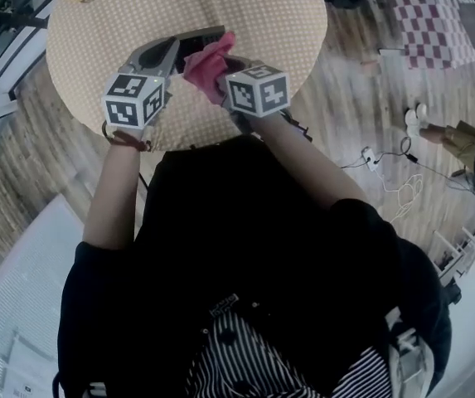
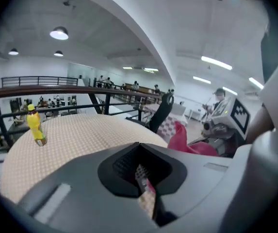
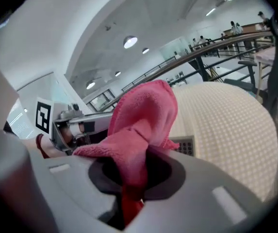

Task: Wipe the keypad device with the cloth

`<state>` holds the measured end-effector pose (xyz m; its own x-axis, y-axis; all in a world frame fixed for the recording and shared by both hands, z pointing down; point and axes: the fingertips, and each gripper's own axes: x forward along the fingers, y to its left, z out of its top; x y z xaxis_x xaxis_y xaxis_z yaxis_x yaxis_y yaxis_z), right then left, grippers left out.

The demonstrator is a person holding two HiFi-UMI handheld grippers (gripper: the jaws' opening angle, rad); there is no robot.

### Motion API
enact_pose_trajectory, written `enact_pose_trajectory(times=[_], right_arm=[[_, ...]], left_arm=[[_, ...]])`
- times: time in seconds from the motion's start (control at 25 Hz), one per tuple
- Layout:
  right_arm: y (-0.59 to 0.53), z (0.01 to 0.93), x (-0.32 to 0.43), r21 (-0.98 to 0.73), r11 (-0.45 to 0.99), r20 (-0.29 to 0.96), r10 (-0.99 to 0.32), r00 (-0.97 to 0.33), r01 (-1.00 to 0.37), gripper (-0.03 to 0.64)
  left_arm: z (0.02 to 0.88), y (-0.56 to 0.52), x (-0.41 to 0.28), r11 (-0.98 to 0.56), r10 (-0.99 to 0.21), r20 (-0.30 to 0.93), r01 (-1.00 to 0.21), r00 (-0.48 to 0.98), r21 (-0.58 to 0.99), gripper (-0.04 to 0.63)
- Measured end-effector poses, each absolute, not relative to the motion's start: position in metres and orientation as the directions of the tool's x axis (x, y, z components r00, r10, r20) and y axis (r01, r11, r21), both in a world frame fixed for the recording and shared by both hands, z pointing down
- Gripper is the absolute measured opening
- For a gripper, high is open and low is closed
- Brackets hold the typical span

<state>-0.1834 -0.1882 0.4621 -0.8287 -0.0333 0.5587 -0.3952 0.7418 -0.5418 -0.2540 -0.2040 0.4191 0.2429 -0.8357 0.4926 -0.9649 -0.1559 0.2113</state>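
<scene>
"Pink cloth (image 3: 143, 115) is pinched fast in the right gripper (image 3: 129, 195), jaws closed on a fold so that a loose wad stands ahead as a pad. And the other?"

"Left gripper (image 2: 146, 198) has its jaws drawn to a slit, with nothing in them that I can see (table weave shows through). It sits close by, likely to steady things."

"The keypad device (image 1: 201, 38)?"

"Flat on the round table (image 1: 138, 7), just beyond both tips and partly under the wad, keys up. Its long axis seems to run across the person, left to right, slightly tilted; which end leads, I can't tell."
</scene>
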Motion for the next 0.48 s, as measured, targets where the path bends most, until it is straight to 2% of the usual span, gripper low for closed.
enact_pose_trajectory(times=[0.16,0.48], right_arm=[[-0.176,0.401,-0.147,-0.543,0.768,0.473,-0.056,-0.879,-0.340,0.062],[-0.145,0.343,-0.096,-0.520,0.821,0.371,-0.032,-0.928,-0.236,0.062]], left_arm=[[0.362,-0.158,-0.229,-0.080,-0.901,0.380,-0.942,0.208,0.326,0.003],[0.321,-0.095,-0.169,-0.023,-0.942,0.310,-0.947,0.128,0.322,0.003]])
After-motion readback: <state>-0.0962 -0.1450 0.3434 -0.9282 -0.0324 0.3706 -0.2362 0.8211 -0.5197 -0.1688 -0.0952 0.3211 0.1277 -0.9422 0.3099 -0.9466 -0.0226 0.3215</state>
